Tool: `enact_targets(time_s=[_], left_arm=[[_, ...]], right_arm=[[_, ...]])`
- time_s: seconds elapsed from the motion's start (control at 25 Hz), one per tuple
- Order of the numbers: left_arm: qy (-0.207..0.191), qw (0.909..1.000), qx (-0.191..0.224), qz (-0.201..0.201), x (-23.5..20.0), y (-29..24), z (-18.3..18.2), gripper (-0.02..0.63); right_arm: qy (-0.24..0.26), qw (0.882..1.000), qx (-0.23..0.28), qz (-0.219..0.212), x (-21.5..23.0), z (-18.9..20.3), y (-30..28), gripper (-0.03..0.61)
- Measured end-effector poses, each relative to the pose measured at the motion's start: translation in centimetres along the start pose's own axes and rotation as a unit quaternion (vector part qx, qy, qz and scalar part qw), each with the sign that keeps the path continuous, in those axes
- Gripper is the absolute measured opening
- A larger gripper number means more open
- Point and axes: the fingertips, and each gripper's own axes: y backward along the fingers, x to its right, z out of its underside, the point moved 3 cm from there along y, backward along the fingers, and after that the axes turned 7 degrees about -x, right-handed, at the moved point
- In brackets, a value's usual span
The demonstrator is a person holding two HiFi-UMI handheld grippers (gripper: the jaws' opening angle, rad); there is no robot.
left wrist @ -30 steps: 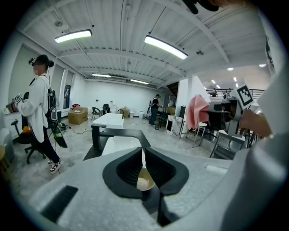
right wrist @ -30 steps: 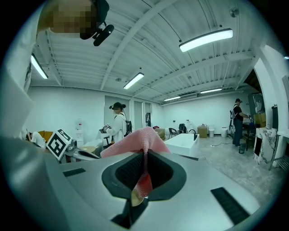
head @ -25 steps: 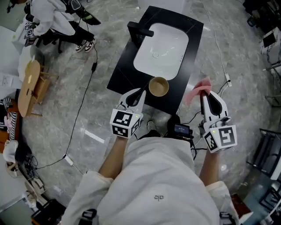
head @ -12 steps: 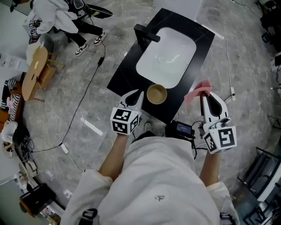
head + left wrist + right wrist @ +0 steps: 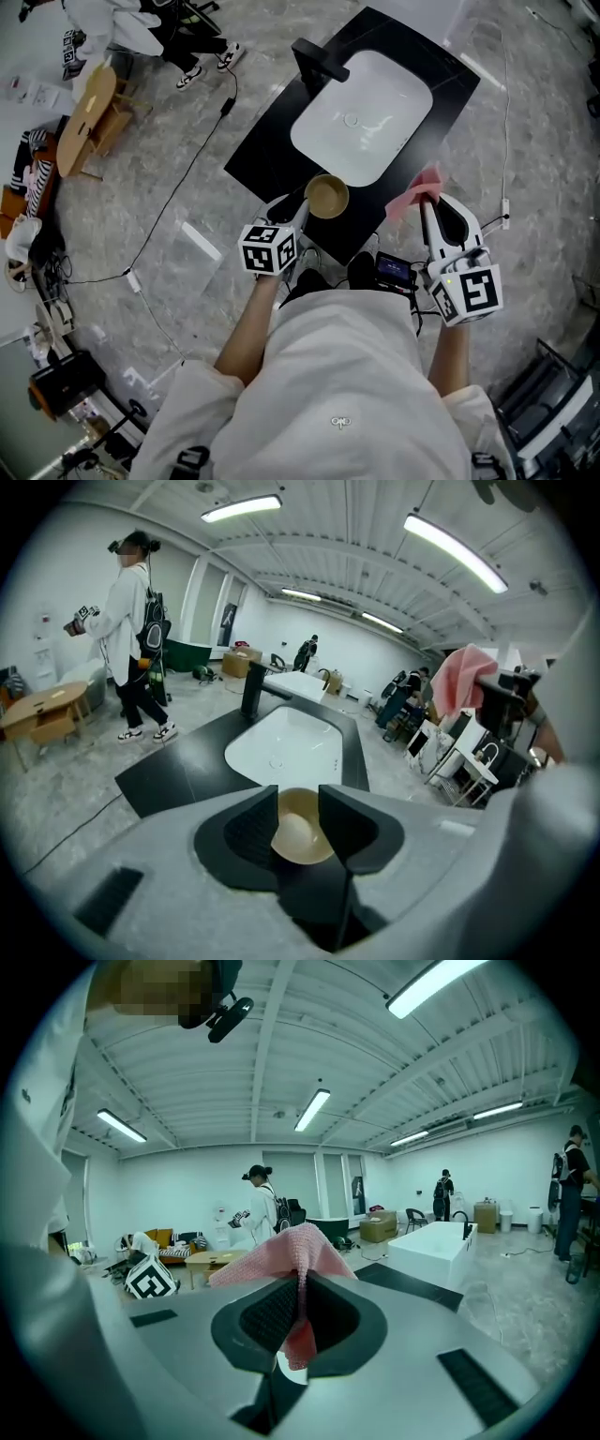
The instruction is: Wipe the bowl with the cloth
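Tan bowl (image 5: 302, 834) is being framed just ahead of the left gripper (image 5: 298, 795), whose jaws have just been opening and are grasping nothing; right of the bowl, the pink cloth (image 5: 286, 1249) is being held clenched by the right gripper (image 5: 300, 1283).

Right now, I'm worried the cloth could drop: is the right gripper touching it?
Touching. The right gripper view shows the right gripper with its jaws closed on the pink cloth, which is pinched between them.

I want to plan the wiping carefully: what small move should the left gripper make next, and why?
Probably ease the left gripper forward so its jaws straddle the rim of the bowl, then close. Its jaws have just been opening and stand apart; the bowl shows in the gap beyond the tips, ungripped. The right gripper holds the pink cloth ready.
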Motion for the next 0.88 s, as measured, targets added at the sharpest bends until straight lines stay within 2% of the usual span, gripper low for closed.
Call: enact_targets(time_s=[0.2, 0.36, 0.76, 0.88], left_arm=[[0.089, 0.9958, -0.001, -0.024, -1.2, -2.0, 2.6, 0.133], [0.13, 0.9905, -0.012, -0.042, -2.0, -3.3, 4.2, 0.133], [0.172, 0.9831, -0.035, -0.052, -3.0, -6.0, 6.0, 0.132], [0.177, 0.9819, -0.033, -0.059, -3.0, -6.5, 6.3, 0.105]], right_arm=[[0.008, 0.999, -0.019, -0.032, 0.9, 0.9, -0.9, 0.017], [0.016, 0.998, -0.033, -0.049, 1.8, 1.2, -1.4, 0.017], [0.025, 0.996, -0.058, -0.057, 3.1, 2.5, -1.3, 0.017], [0.023, 0.996, -0.063, -0.053, 3.4, 3.0, -1.0, 0.017]])
